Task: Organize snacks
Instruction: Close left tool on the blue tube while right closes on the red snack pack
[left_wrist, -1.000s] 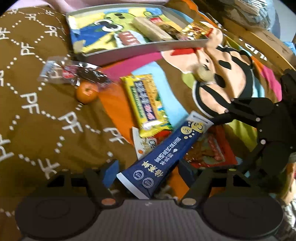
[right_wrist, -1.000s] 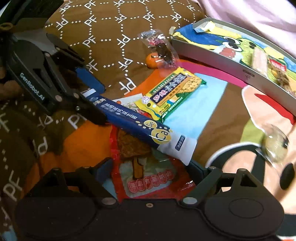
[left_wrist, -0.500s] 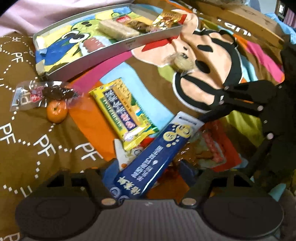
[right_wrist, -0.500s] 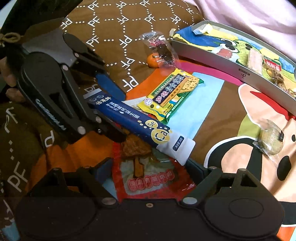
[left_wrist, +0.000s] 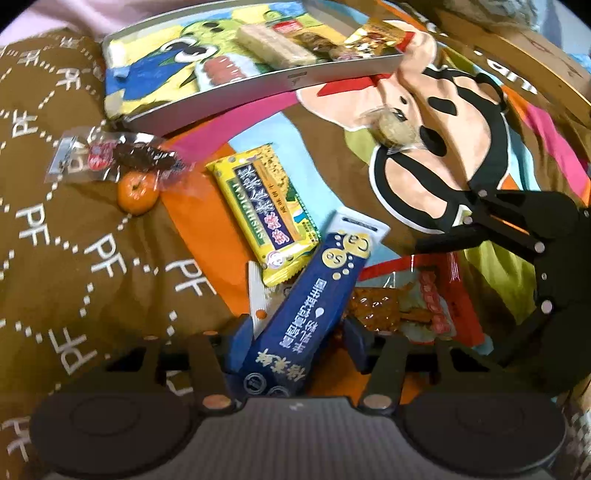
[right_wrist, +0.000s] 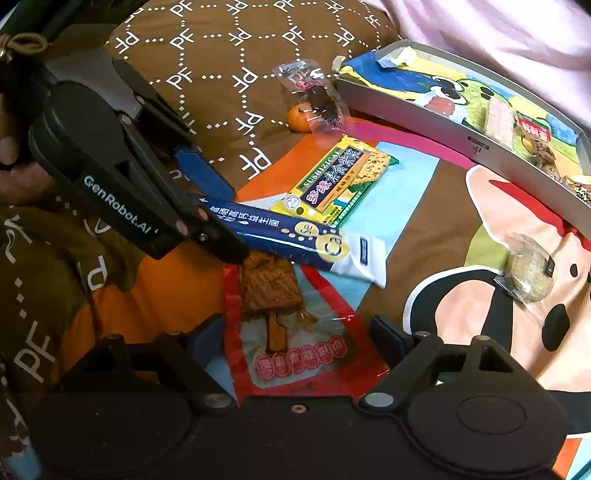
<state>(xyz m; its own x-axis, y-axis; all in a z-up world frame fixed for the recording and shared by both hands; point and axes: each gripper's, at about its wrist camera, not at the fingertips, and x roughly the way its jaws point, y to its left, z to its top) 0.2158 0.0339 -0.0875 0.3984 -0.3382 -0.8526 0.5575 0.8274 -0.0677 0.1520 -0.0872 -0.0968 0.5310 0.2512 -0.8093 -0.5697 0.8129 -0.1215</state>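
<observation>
Ahead of the left gripper (left_wrist: 295, 332), from left to right:

- Far left of the jaws: one clear plastic packet of dark dried snack (left_wrist: 122, 158), touching one small orange mandarin (left_wrist: 136, 192).
- Nearer: one yellow-and-green wrapped cracker bar (left_wrist: 266, 210).
- Just ahead of the left finger: one white sachet (left_wrist: 258, 295), mostly hidden under other packets.
- Pinched between those jaws, which had just been closing: the near end of one long dark-blue stick packet (left_wrist: 325, 288), slanting away to the right.
- Right of the jaws: one red-edged clear pouch of brown strips (left_wrist: 417, 306), partly covered by the stick.
- Far ahead to the right: one round pale biscuit in clear wrap (left_wrist: 395, 129).
- Farthest off: one shallow grey tray (left_wrist: 295, 79), holding perhaps four snacks, bunched and hard to separate.

Right gripper (right_wrist: 297, 328) spread wide, red pouch lying between its fingers, unsqueezed.
</observation>
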